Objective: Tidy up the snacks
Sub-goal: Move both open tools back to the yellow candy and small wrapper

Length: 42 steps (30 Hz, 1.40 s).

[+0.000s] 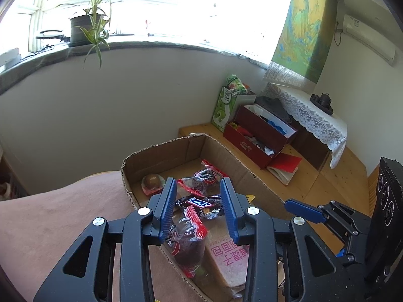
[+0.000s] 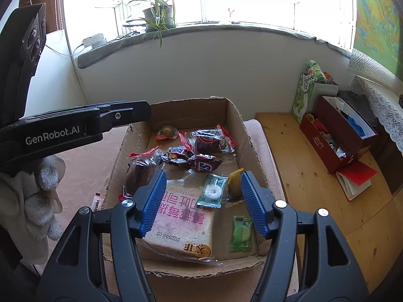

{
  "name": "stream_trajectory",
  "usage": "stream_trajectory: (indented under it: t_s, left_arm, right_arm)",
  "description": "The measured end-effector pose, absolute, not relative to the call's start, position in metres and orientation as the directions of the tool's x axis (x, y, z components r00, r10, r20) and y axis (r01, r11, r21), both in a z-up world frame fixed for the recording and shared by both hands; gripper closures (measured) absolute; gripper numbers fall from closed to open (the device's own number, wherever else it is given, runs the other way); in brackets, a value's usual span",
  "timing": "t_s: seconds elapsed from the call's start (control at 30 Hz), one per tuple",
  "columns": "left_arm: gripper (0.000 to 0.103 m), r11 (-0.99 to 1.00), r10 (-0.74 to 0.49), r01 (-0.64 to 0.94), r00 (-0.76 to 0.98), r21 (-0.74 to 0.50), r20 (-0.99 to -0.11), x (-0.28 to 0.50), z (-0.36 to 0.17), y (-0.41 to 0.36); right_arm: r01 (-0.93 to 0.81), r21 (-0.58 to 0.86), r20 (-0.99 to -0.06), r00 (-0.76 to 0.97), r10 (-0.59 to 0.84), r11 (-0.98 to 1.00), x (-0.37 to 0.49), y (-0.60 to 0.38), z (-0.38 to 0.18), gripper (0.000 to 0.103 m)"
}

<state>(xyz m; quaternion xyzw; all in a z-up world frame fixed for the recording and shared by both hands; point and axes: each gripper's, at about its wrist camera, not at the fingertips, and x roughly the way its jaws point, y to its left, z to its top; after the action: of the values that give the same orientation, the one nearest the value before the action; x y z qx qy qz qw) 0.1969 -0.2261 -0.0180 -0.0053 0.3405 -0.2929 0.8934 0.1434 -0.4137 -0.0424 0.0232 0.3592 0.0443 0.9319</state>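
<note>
A shallow cardboard box (image 2: 246,136) on a brown blanket holds the snacks: a wrapped bread slice with pink print (image 2: 181,224), dark cakes in clear red-edged wrappers (image 2: 141,173), Snickers bars (image 2: 204,164), a green ring candy (image 2: 211,191), a green packet (image 2: 240,234), a yellow-wrapped sweet (image 2: 235,183) and a round brown sweet (image 2: 167,132). My right gripper (image 2: 204,178) is open and empty above the bread. My left gripper (image 1: 199,187) is open and empty above the box (image 1: 161,151), over the Snickers (image 1: 199,203) and a cake (image 1: 190,241).
A small packet (image 2: 97,202) lies on the blanket left of the box. A wooden bench (image 2: 314,181) to the right carries red boxes (image 2: 335,136), a green bag (image 2: 303,95) and a notebook (image 2: 355,178). A windowsill with a potted plant (image 2: 158,12) runs behind.
</note>
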Motion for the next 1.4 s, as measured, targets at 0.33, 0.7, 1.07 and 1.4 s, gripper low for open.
stream_trajectory:
  t_s: [0.33,0.7,1.07,1.4]
  left_arm:
    - [0.068,0.841,-0.519,0.493,0.617,-0.223,-0.591,0.181,-0.010,-0.185]
    - [0.068,0.873,-0.472,0.424,0.620,-0.239,-0.627,0.168,-0.027,-0.127]
    - [0.068,0.876,-0.445,0.417,0.501,-0.244,-0.743,0.165,-0.086,-0.122]
    - [0.069,0.872,-0.416,0.444,0.454,-0.205,-0.788,0.168,-0.107,-0.139]
  right_arm:
    - [-0.068,0.079,-0.640,0.761,0.103,0.995,0.118,-0.403,-0.029,0.029]
    - [-0.135,0.136,-0.610,0.769,0.191,0.981,0.079,-0.370,-0.022,0.029]
    - [-0.248,0.251,-0.643,0.680,0.352,0.936,0.043,-0.310,-0.057,0.029]
    - [-0.176,0.271,-0.725,0.609,0.321,0.946,0.063,-0.282,-0.105,0.045]
